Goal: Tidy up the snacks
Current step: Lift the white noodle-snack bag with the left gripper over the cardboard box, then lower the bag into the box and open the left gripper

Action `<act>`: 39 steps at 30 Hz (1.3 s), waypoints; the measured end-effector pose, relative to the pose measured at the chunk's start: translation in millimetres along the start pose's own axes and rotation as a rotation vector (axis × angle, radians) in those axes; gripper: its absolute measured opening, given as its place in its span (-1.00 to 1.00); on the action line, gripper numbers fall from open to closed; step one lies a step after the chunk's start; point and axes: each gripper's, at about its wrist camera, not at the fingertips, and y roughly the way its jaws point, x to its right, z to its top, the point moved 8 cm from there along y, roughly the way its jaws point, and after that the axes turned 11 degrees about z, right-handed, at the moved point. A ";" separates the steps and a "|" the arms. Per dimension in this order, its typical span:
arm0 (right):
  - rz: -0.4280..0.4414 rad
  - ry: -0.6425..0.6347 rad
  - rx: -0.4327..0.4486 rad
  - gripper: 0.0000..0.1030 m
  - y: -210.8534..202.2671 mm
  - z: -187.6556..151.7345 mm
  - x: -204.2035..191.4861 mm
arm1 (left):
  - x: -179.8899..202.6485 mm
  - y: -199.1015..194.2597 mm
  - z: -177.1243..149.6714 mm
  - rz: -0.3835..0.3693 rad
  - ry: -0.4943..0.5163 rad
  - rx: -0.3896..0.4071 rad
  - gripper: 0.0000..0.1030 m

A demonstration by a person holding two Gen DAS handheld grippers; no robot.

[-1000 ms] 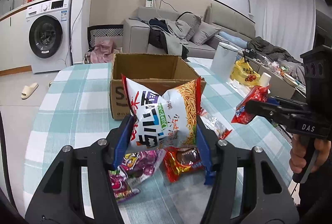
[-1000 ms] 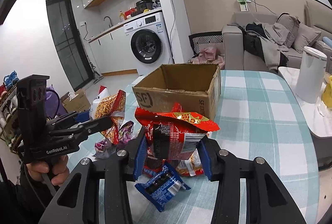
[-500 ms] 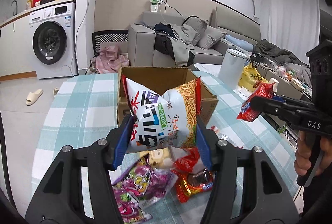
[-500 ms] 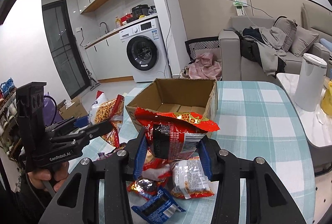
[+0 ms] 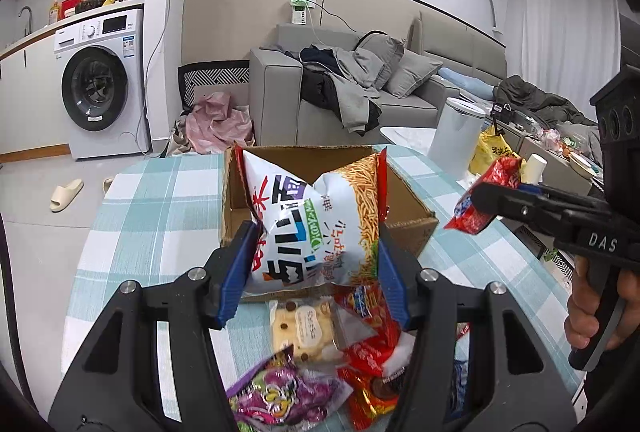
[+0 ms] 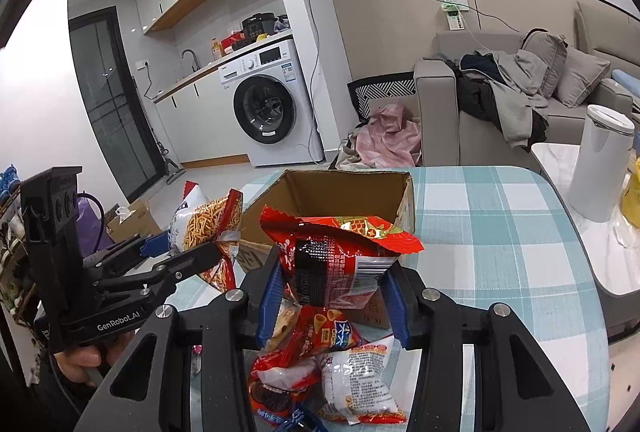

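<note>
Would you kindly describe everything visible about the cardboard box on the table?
The cardboard box is plain brown corrugated card, open at the top, with dark printed lettering partly visible on its side. It stands upright on the teal-and-white checked tablecloth, and what shows of its inside looks empty. Loose snack packets lie in front of it. The left tongs hold a white noodle-snack bag before it; the right tongs hold a red packet likewise.
</note>
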 end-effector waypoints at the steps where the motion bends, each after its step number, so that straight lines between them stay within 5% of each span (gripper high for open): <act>1: 0.001 0.001 -0.001 -0.13 2.8 0.8 1.2 | -0.4 3.9 2.4 0.001 -0.002 -0.001 0.07; 18: 0.019 0.033 -0.042 -0.13 56.4 21.1 18.2 | -12.4 67.5 28.9 0.026 -0.028 -0.021 0.07; 39: -0.004 0.052 -0.187 -0.13 113.4 5.4 53.1 | -12.5 115.2 15.1 0.088 0.044 -0.087 0.08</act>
